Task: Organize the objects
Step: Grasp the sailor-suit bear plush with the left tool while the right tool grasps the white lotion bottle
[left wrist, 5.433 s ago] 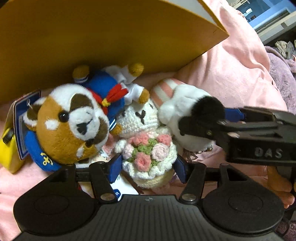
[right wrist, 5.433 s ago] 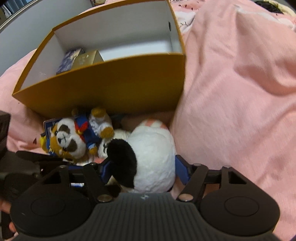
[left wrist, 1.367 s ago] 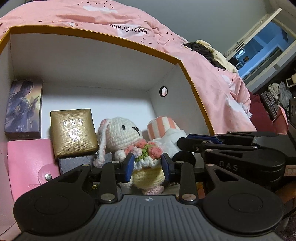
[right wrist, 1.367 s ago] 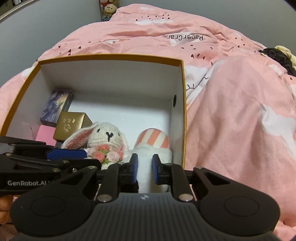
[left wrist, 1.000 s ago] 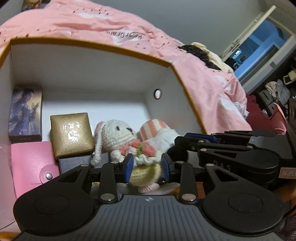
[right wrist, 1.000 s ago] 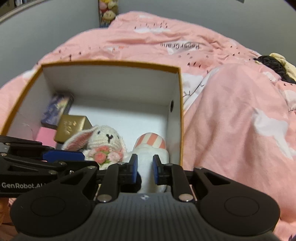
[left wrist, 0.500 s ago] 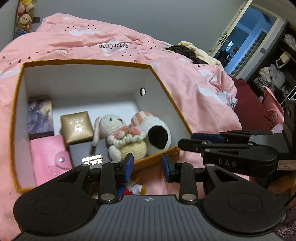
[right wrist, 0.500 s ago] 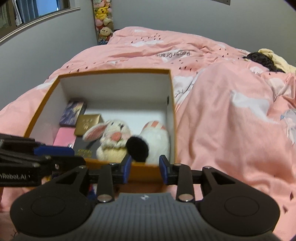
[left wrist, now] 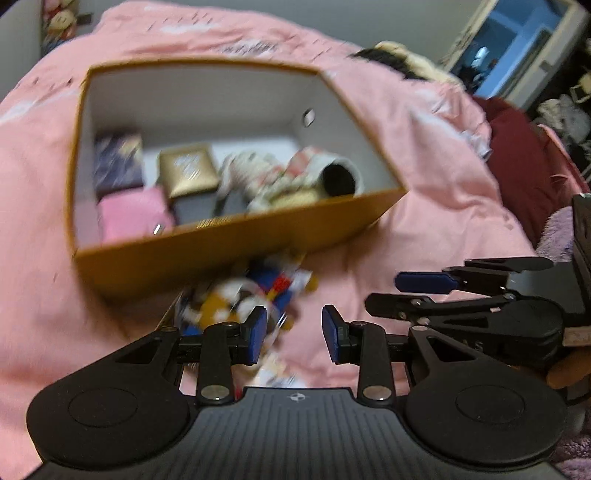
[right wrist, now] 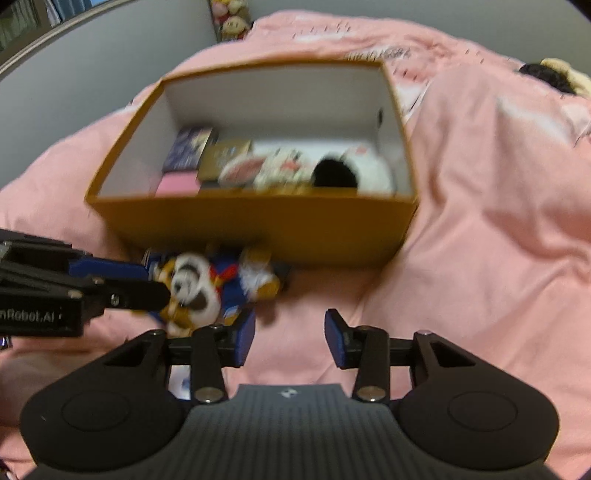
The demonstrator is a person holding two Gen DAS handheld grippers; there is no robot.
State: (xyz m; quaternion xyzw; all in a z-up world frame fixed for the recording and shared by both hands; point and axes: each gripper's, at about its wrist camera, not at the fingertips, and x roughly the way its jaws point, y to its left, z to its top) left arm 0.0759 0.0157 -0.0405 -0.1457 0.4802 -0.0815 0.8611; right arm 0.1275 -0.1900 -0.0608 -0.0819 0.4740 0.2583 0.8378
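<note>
Grippers both angle steeply down over the pink duvet [right wrist: 480, 229]: left gripper [left wrist: 290, 334] spread and empty, right gripper [right wrist: 290, 338] empty, its jaws just opening. Sailor-suited plush [right wrist: 218, 282] lies outside the orange box [right wrist: 258, 225], at its 6 o'clock wall. Crocheted rabbit [left wrist: 255, 173] and black-and-white plush [right wrist: 354, 173] sit inside.

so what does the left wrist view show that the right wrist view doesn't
Only the left wrist view: a lit doorway and a dark red cushion at far right.

Only the right wrist view: a grey wall and plush toys stacked in the corner.

Both: the orange box holding a crochet bunny and a white plush, the sailor-suited plush lying on the pink duvet in front of it, and each gripper open and empty.
</note>
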